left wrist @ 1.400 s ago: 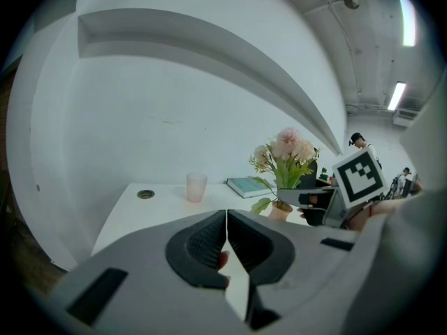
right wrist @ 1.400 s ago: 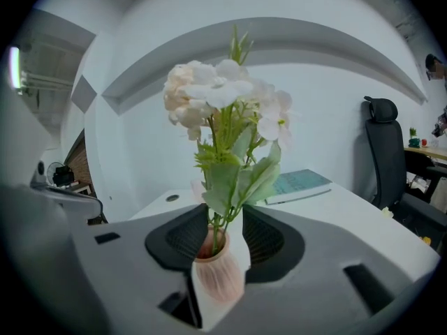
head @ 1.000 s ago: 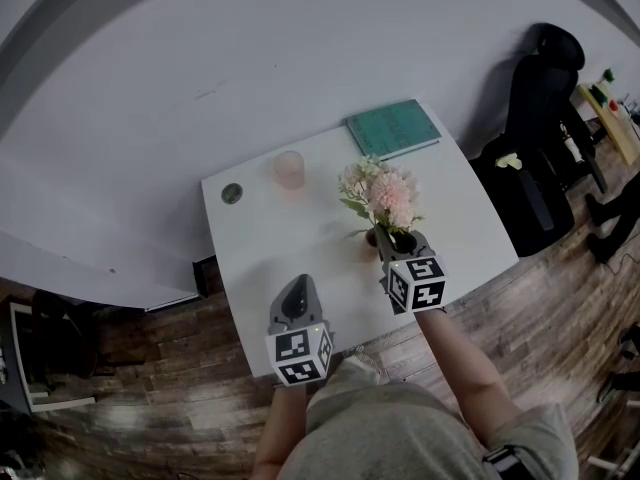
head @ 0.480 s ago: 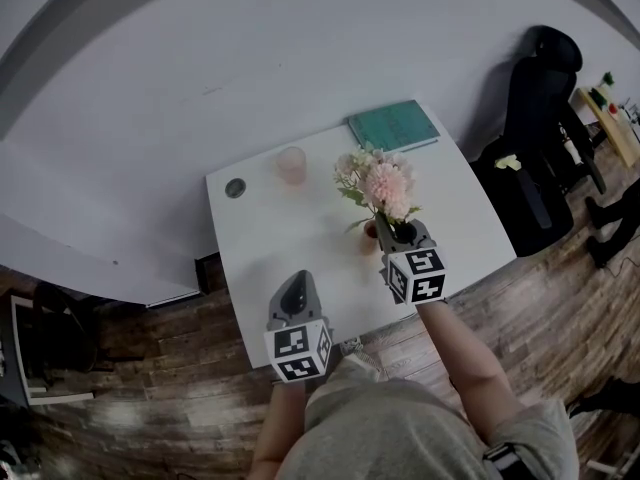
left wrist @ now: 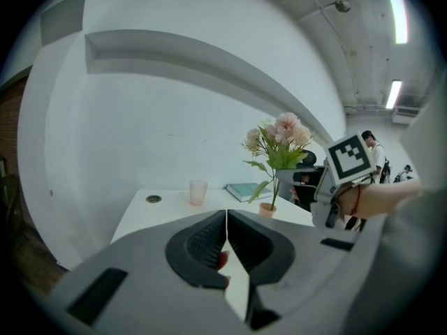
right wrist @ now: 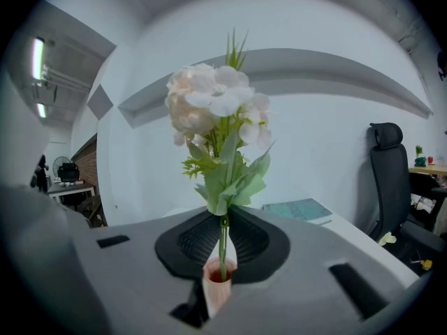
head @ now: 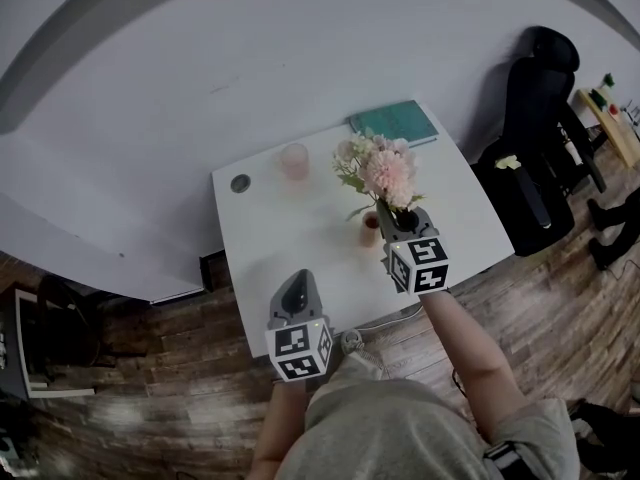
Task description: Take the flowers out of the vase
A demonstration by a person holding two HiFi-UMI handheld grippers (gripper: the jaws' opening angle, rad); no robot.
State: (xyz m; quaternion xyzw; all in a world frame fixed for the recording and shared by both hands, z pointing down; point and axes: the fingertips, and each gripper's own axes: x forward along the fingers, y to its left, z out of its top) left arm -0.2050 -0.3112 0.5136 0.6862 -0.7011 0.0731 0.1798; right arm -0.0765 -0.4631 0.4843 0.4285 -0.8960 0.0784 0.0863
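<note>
Your right gripper (right wrist: 223, 223) is closed on the stem of the flowers (head: 385, 171). The lower end of the stem stands in the mouth of the small pink vase (head: 369, 230) on the worktop (head: 300, 238). Behind the vase are a pink cup (head: 294, 161), a teal book (head: 393, 123) and a small dark disc (head: 240, 183), all apart from it. Your left gripper (left wrist: 226, 215) is closed and empty, near the front edge.
</note>
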